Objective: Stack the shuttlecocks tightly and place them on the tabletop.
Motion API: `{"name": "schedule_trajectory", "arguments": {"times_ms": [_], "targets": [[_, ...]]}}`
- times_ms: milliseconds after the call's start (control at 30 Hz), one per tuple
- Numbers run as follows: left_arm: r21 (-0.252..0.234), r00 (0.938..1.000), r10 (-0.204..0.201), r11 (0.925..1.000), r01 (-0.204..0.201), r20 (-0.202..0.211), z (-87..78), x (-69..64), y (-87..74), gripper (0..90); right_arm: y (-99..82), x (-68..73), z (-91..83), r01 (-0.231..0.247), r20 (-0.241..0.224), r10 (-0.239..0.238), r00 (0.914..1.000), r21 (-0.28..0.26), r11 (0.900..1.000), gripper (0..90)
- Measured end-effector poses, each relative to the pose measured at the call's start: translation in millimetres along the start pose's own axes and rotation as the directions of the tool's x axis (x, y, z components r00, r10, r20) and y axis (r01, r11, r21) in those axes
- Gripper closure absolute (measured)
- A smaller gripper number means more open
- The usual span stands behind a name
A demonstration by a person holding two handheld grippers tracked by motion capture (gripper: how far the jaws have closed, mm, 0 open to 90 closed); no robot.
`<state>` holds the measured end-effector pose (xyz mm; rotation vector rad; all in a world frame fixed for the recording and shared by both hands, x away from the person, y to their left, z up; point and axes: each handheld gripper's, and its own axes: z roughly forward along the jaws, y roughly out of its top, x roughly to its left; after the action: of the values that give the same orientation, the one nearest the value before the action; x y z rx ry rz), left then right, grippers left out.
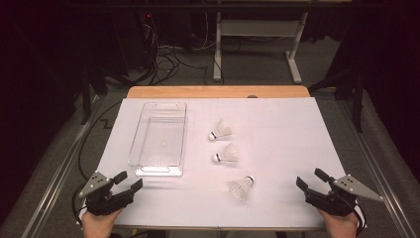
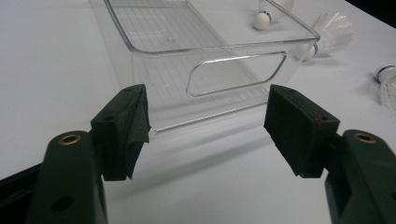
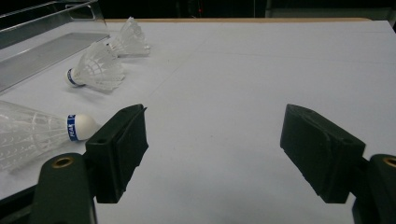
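white feathered shuttlecock (image 1: 241,187), blue-banded cork, lying sideways

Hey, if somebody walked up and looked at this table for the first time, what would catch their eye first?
Probably the three white shuttlecocks lying on their sides in a loose line right of centre on the white table: the far shuttlecock, the middle shuttlecock and the near shuttlecock. Left of them stands an empty clear plastic bin. At the near corners, the left gripper and right gripper wait with jaws open, holding nothing.
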<state>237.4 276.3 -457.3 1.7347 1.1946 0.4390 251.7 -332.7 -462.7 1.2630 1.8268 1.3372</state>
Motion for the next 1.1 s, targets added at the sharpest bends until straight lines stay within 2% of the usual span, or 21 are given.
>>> {"name": "schedule_trajectory", "arguments": {"times_ms": [533,733,1100], "targets": [[0.0,0.9999,0.012,0.9999,-0.012,0.005,0.1,-3.1,0.5,31.8,-0.4,0.0,0.1,0.0,0.003,0.0,1.0,0.007,1.0,23.3],[-0.003,1.0,0.003,1.0,-0.003,0.01,-0.4,-3.0,0.9,32.1,-0.5,0.0,0.6,-0.003,0.003,0.003,1.0,0.012,0.9999,23.3],[-0.004,0.9998,0.008,1.0,-0.008,0.017,-2.0,-8.9,4.0,32.7,-0.6,1.0,0.7,-0.007,-0.008,0.007,0.9999,0.016,0.9998,23.5]]}}
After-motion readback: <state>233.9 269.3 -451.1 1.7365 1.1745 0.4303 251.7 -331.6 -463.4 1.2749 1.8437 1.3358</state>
